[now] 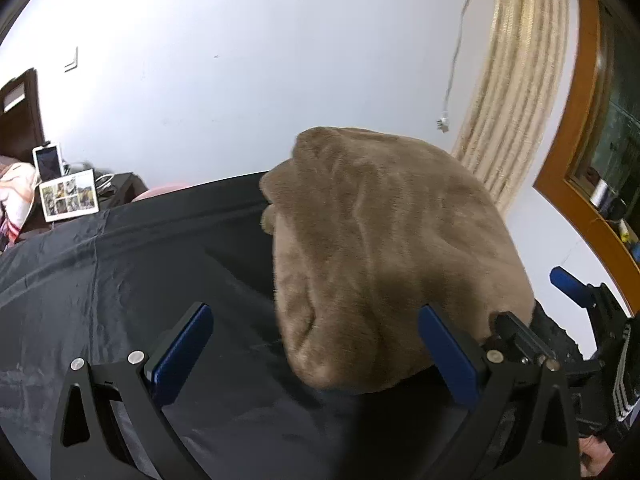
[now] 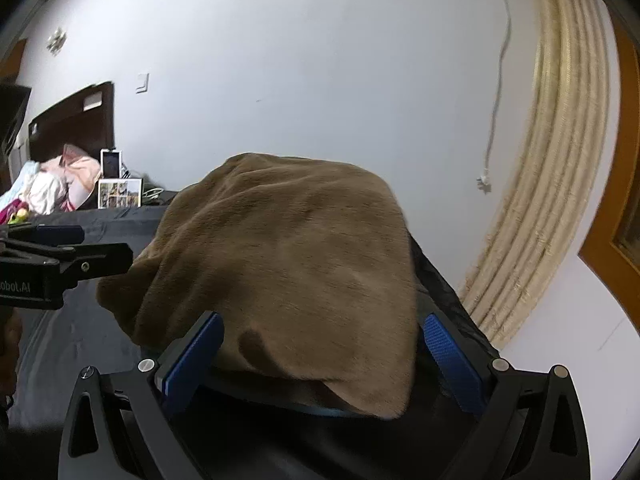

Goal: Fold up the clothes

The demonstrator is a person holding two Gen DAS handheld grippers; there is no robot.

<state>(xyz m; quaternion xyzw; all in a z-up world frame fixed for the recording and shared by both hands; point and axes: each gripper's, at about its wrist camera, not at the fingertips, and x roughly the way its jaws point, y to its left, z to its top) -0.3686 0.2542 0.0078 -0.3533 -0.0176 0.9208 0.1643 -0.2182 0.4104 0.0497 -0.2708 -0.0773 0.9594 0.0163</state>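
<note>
A brown fleece garment [image 1: 384, 248] lies folded in a thick bundle on a black sheet [image 1: 120, 280]. My left gripper [image 1: 316, 324] is open, with its blue pads wide apart at the bundle's near left edge, holding nothing. In the right wrist view the same garment [image 2: 288, 256] fills the middle. My right gripper [image 2: 322, 336] is open, with its pads on either side of the bundle's near edge. The left gripper [image 2: 60, 260] shows at the left of the right wrist view. The right gripper [image 1: 580, 292] shows at the right of the left wrist view.
A white wall stands behind the sheet. A beige curtain [image 1: 516, 92] and a wooden window frame [image 1: 580, 152] are at the right. A photo frame [image 1: 70, 198], a tablet and piled bedding [image 2: 52, 184] sit at the far left by a dark headboard.
</note>
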